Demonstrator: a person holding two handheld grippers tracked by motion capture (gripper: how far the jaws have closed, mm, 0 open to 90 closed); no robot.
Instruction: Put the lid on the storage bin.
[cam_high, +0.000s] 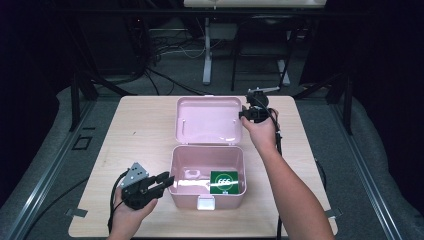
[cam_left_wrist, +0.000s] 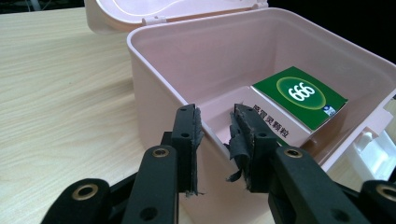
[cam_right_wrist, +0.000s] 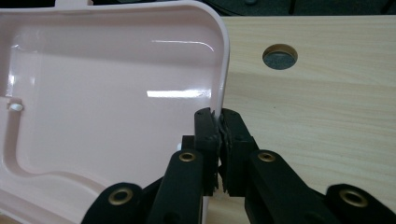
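I hold 2 grippers at a pale wooden table (cam_high: 140, 125) with a pink plastic box (cam_high: 182, 192) in the middle of it, its hinged lid (cam_high: 207, 120) swung open and standing back behind the tub. My left gripper (cam_high: 167, 181) sits at the box's left side near the front, and its 2 black jaws straddle the left wall: in the left gripper view (cam_left_wrist: 215, 122) 1 jaw is outside the wall and the other inside, with the wall's rim between them and the torn pads pressed close against it, so I am clamped on the box. My right gripper (cam_high: 243, 114) is up at the right edge of the open lid; in the right gripper view (cam_right_wrist: 219, 122) its jaws are drawn together on that thin edge, pinching the lid's rim between the pads. Inside the tub, a green packet (cam_left_wrist: 301, 95) marked 666 in a white ring lies tilted against the far right corner, resting on a white carton (cam_left_wrist: 273, 126) with printed characters. A round hole (cam_right_wrist: 279, 56) shows in the tabletop just beyond the lid's corner
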